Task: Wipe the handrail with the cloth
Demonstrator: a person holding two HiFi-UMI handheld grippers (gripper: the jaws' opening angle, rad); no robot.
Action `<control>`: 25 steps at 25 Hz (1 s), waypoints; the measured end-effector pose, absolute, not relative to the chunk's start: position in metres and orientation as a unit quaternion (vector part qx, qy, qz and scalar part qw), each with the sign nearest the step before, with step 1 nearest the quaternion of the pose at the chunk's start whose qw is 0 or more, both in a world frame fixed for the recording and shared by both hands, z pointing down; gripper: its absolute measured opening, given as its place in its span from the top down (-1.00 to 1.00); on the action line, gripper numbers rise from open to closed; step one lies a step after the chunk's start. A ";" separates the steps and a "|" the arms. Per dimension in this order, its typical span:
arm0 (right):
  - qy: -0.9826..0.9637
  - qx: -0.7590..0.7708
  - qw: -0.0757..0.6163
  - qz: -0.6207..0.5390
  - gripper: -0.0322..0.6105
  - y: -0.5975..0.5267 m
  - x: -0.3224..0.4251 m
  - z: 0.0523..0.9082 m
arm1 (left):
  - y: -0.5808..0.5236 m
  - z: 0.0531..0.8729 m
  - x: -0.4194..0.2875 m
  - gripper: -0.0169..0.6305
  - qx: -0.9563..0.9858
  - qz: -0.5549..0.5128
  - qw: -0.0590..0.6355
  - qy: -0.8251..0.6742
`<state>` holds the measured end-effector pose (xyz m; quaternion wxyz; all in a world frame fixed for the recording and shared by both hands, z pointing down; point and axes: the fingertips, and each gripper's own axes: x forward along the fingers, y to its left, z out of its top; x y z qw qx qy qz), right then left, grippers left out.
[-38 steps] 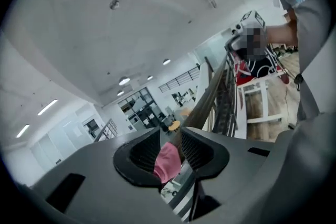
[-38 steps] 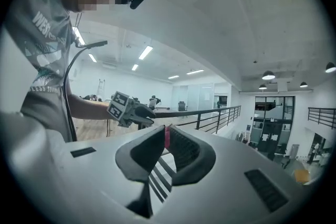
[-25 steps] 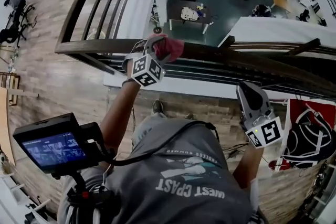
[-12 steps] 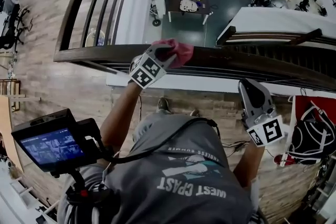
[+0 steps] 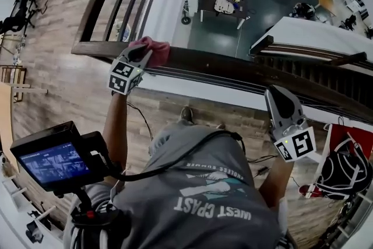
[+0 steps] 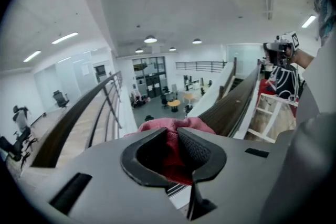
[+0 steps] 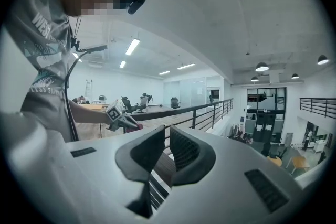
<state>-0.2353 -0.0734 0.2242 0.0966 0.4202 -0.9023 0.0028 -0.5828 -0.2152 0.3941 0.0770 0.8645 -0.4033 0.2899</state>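
My left gripper has just been closing its jaws, and they now pinch the cloth, which bulges out above the tips and fills the hollow between the pads. In the head view, gripper and cloth sit on top of the handrail in the upper left of the frame, just right of the corner where the rail turns and a second run climbs toward the top edge. From the cloth the dark rail stretches bare toward the right edge, with thin railing bars just under it and the drop to the lower hall beyond. My right gripper hangs at centre right, on my side of the rail and well apart from the cloth; its jaws show a narrow slit with nothing in it. The cloth is pinkish red, soft and crumpled into a loose bunch. A red and black bag lies on the wooden floor at lower right.
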 end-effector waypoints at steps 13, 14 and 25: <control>-0.906 0.412 0.097 0.001 0.84 -0.072 -0.250 0.227 | -0.229 0.390 -0.813 0.75 0.742 0.257 0.136 -0.604; -0.905 0.415 0.097 0.001 0.84 -0.071 -0.248 0.227 | -0.229 0.390 -0.814 0.75 0.741 0.250 0.139 -0.608; -0.904 0.416 0.097 0.007 0.84 -0.068 -0.249 0.235 | -0.220 0.396 -0.689 0.75 0.812 0.231 0.136 -0.518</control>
